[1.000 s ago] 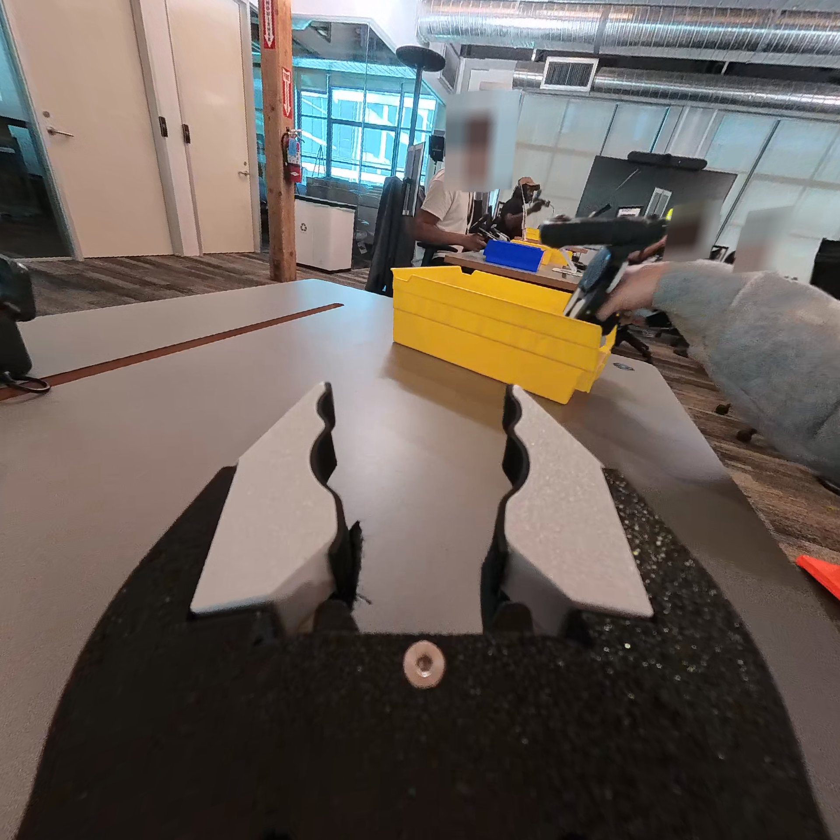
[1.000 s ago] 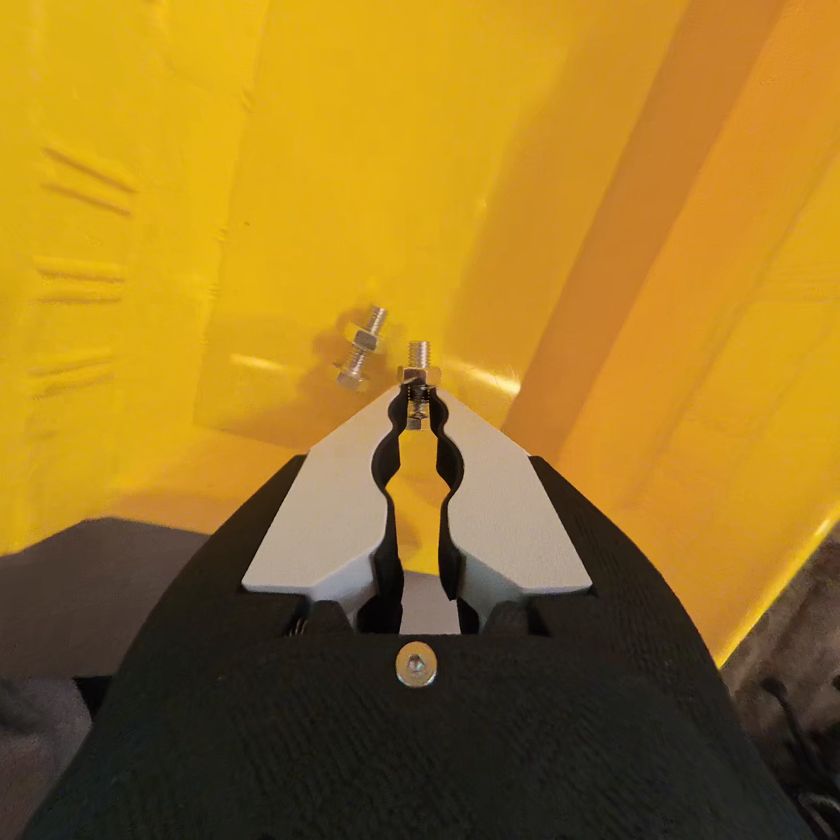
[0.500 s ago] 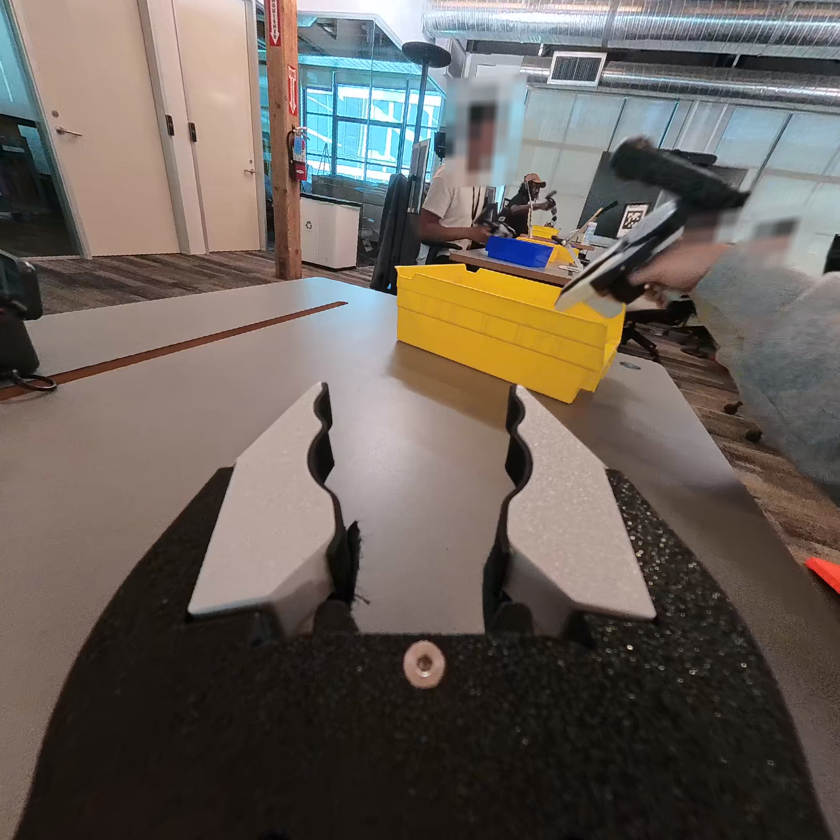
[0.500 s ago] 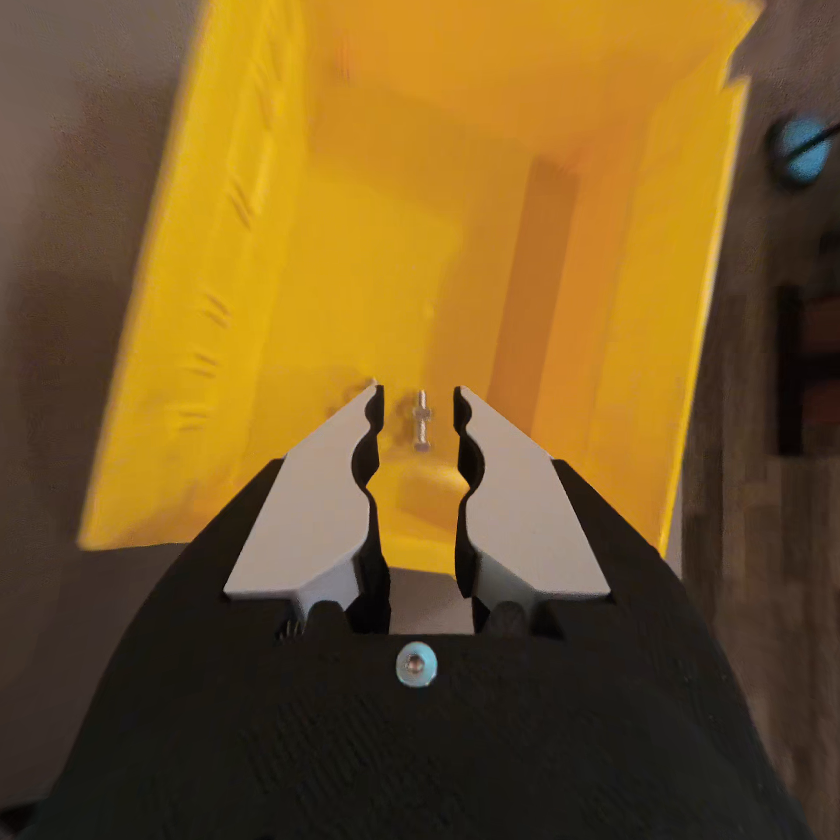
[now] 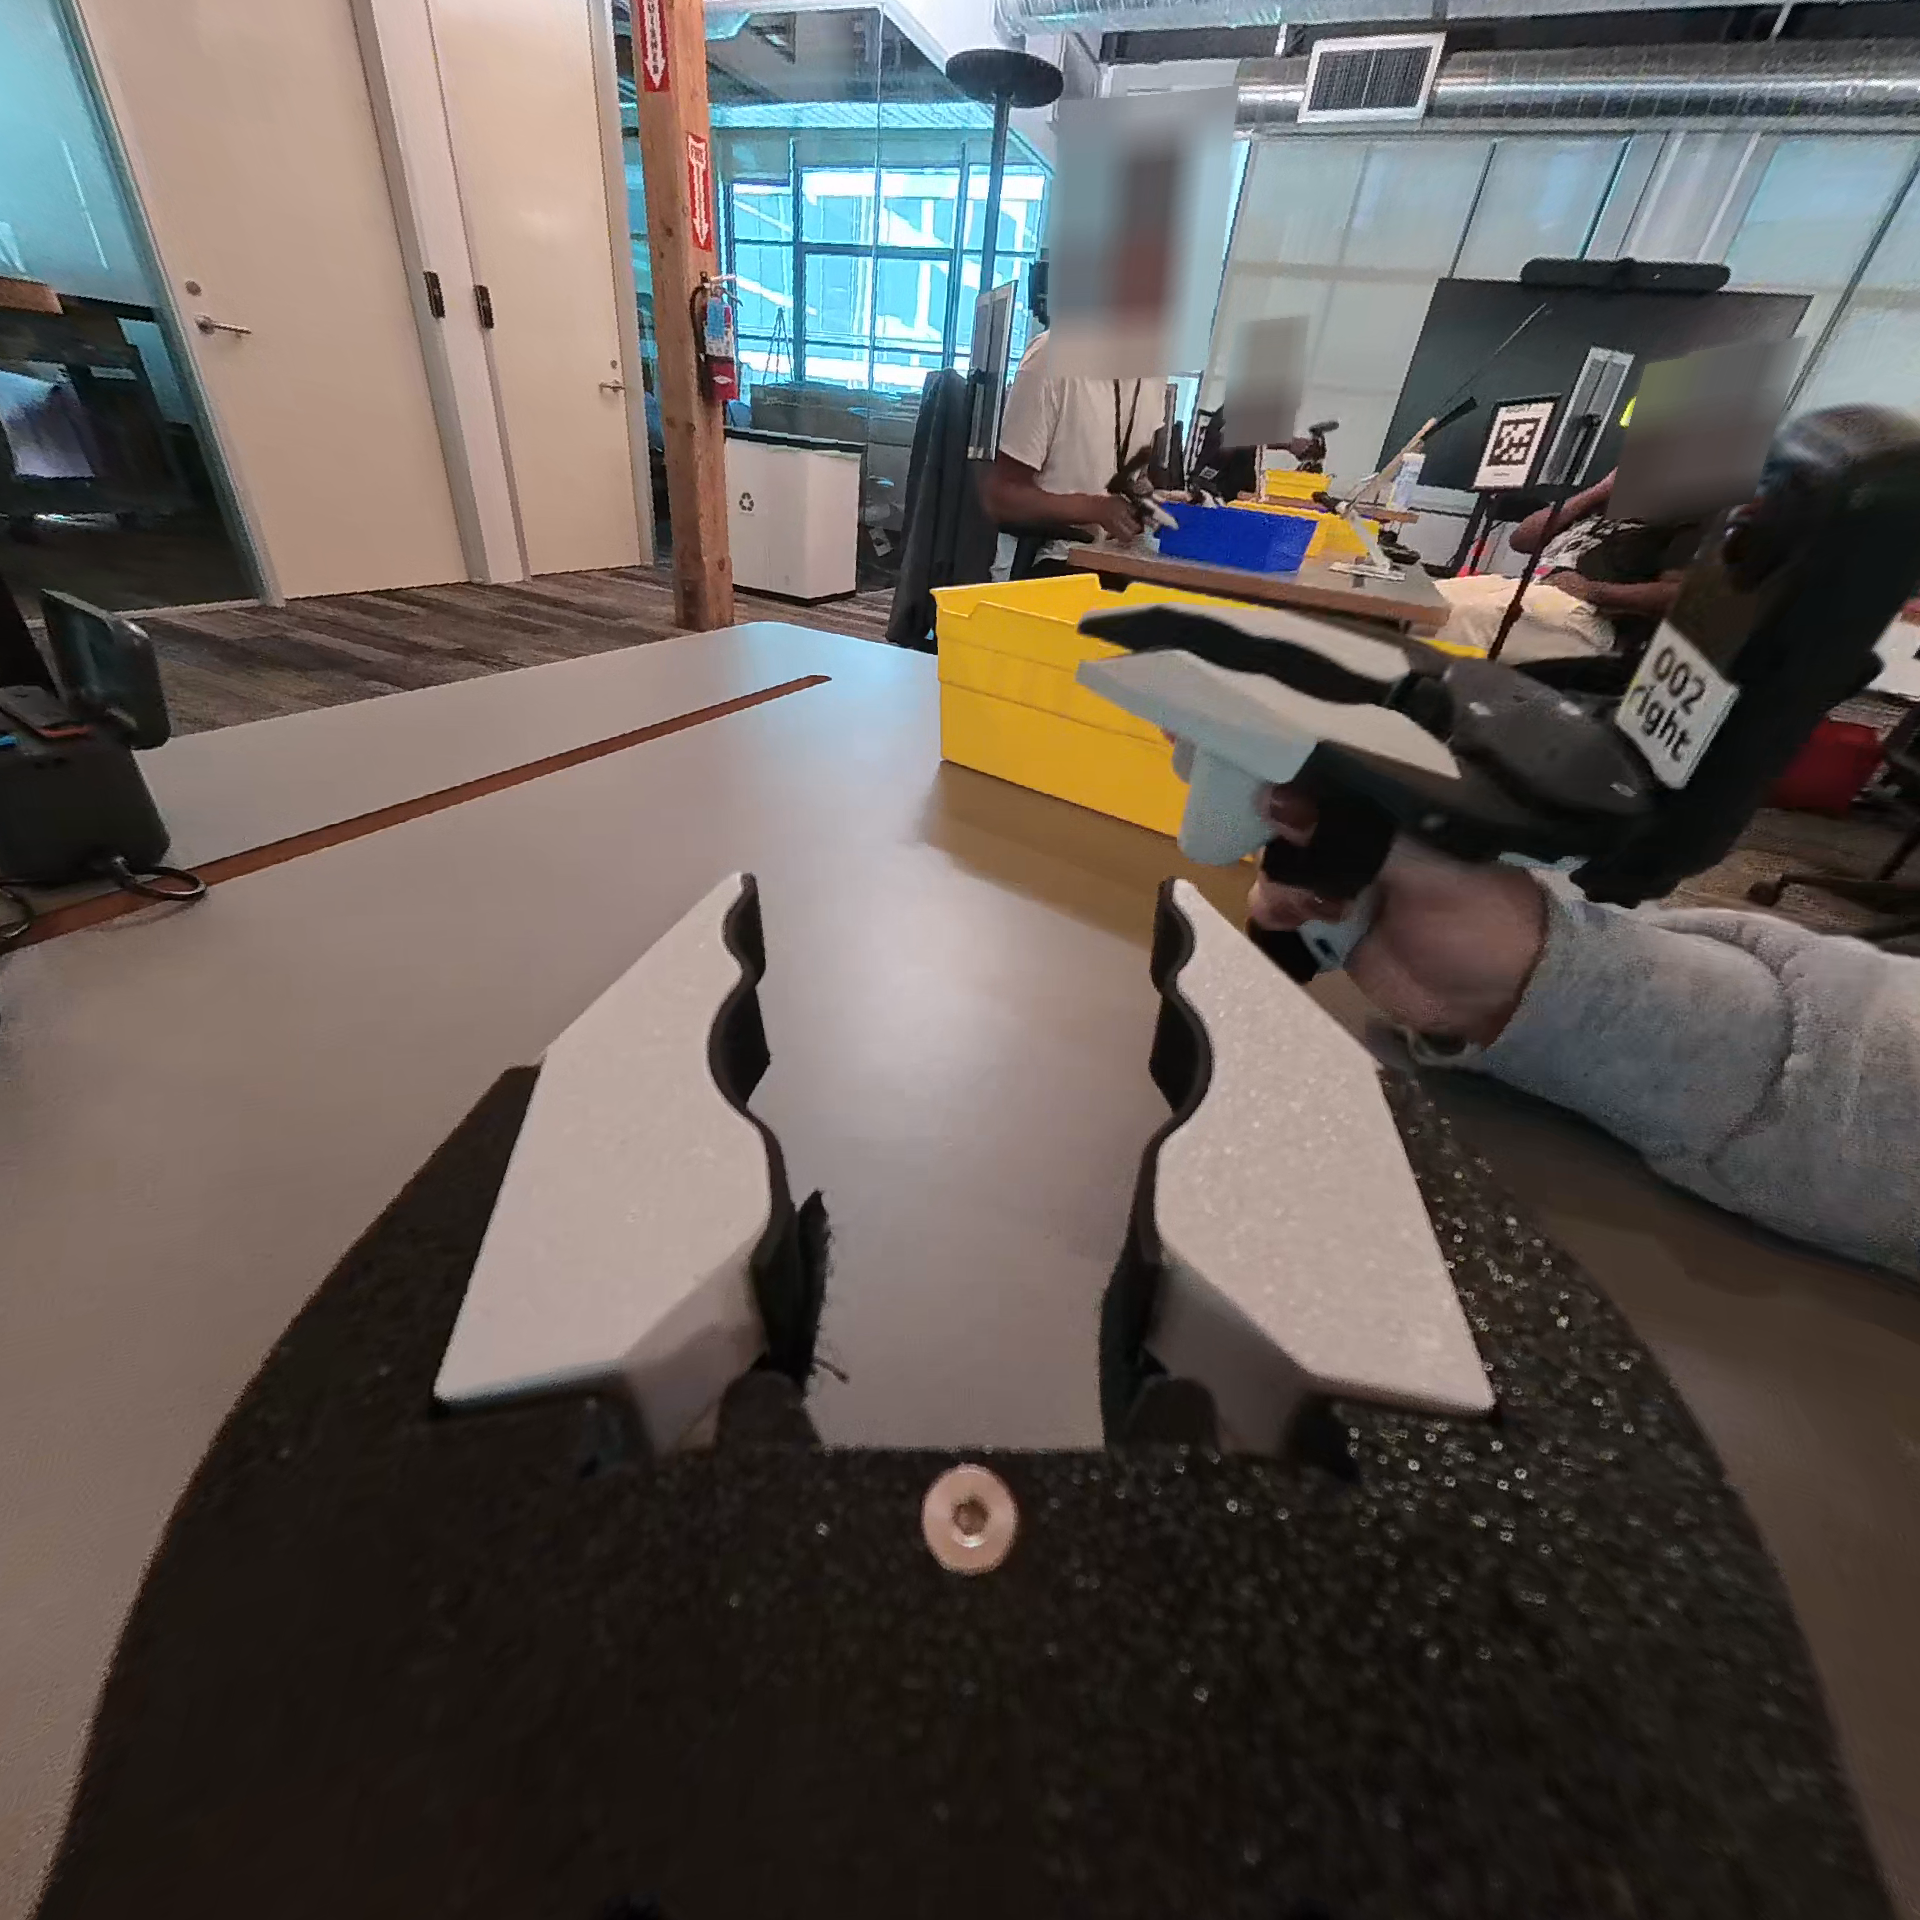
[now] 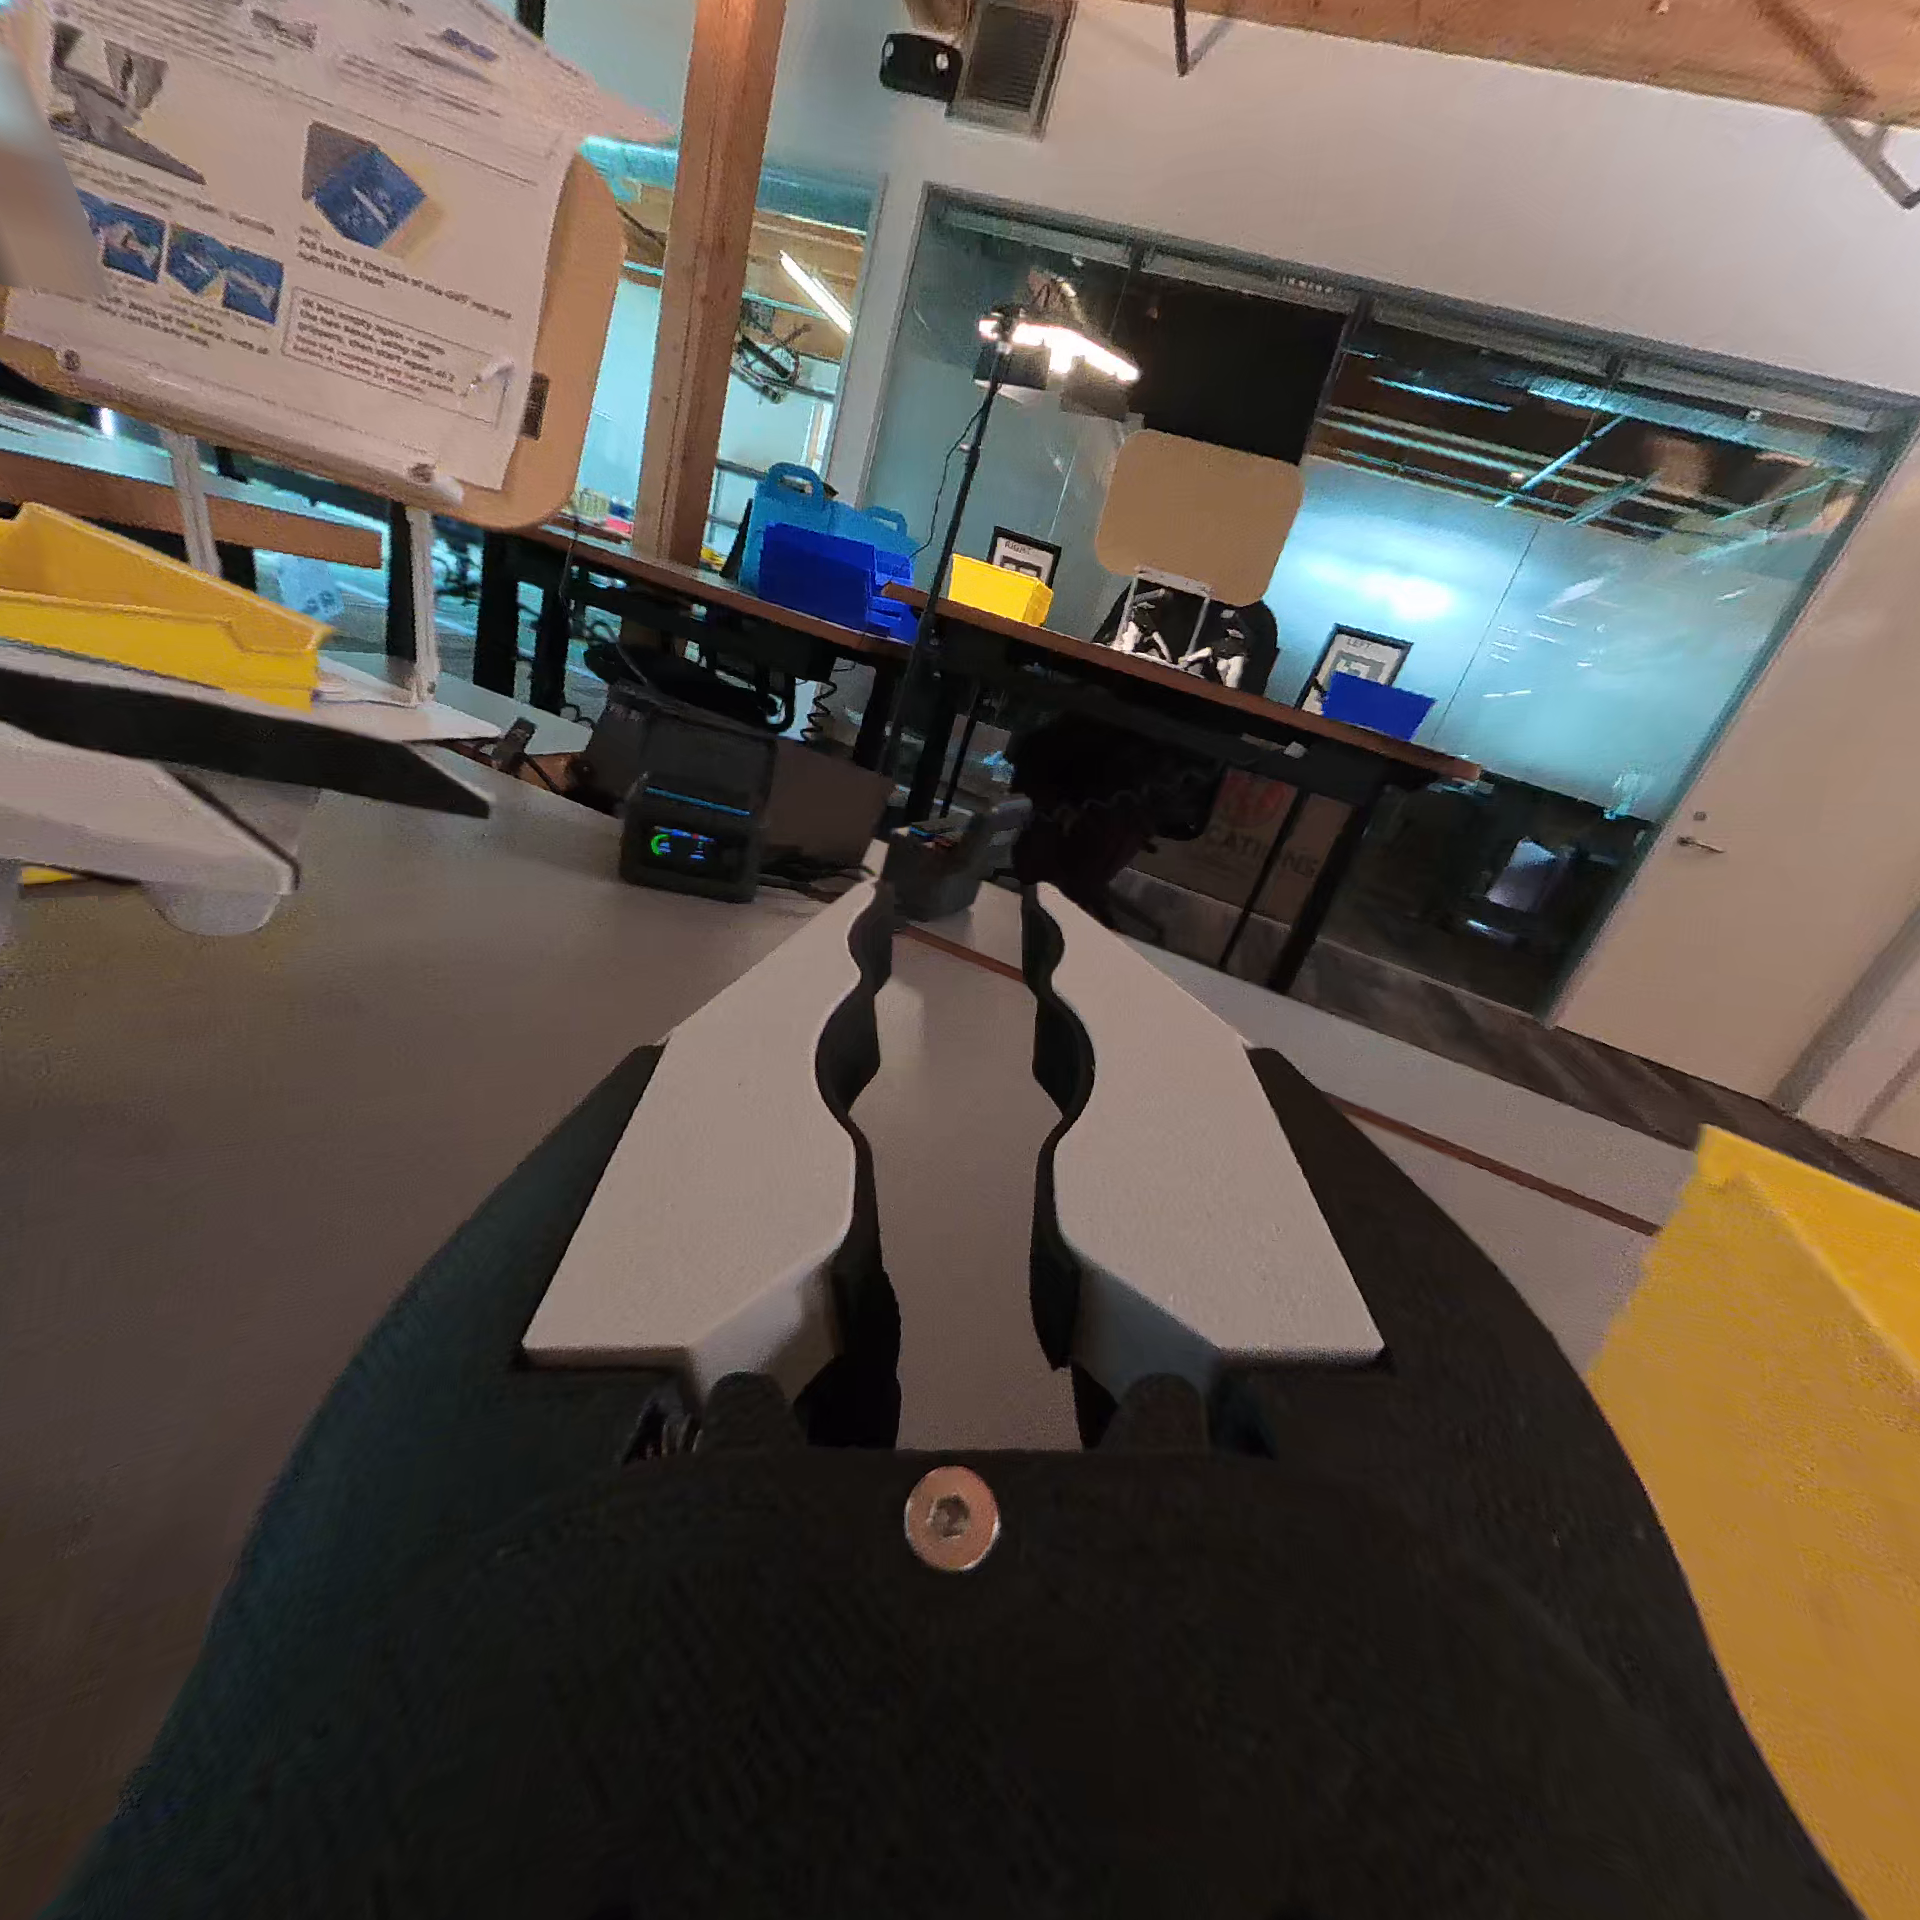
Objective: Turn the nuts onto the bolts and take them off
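No nut or bolt shows in either view. My left gripper [image 5: 956,914] is open and empty, low over the grey table [image 5: 416,1039]. My right gripper [image 6: 956,904] is open and empty, level over the table and pointing across it. In the left wrist view it [image 5: 1101,649] hovers ahead to the right, held by a hand in a grey sleeve [image 5: 1714,1081]. The yellow bin [image 5: 1039,717] stands behind it, and its inside is hidden. In the right wrist view the bin's wall [image 6: 1766,1507] is close on the right.
A black device with a lit display [image 6: 691,842] and cables sit at the table's far edge. A printed sheet on a stand [image 6: 281,229] and another yellow bin [image 6: 135,623] are at the left. People work at tables behind [image 5: 1081,436].
My right gripper let go of the bolt with its nut in the yellow bin, opened, rose out of the bin and swung round to point across the table. My left gripper stayed put.
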Motion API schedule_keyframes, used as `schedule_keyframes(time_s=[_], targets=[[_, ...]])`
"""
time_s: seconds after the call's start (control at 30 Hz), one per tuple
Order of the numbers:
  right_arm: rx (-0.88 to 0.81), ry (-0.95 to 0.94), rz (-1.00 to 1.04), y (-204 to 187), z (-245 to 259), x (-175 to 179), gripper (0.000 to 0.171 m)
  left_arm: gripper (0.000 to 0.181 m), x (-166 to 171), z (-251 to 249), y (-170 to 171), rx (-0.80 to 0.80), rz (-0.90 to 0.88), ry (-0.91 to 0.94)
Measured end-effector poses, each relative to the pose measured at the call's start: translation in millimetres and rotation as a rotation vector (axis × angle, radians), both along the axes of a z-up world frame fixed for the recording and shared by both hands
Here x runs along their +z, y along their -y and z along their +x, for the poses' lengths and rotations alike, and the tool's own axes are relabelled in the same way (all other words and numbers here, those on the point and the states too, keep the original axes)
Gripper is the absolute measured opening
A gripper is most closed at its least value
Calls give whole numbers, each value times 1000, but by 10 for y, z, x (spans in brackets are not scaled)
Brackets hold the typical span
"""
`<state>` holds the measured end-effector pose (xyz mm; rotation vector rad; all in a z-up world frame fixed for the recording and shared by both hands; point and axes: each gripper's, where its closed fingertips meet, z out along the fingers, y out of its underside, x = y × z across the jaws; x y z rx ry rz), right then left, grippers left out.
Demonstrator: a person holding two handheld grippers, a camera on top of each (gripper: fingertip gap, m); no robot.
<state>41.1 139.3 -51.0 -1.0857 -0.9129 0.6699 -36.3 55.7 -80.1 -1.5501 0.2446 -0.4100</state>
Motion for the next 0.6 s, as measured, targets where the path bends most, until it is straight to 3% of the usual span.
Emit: schedule_keyframes(time_s=[0.2,0.37,0.5,0.6], targets=[[20,41,163,191,-1,-110,20,73,12,48,-1,0,7,-44],[-2,15,154,126,37,-96,19,70,144,141,61,-12,47,-88],[19,5,122,107,39,-115,18,63,741,161,350,11,141,-7],[30,-4,127,131,43,-99,17,60,1153,-189,653,158,104,58]])
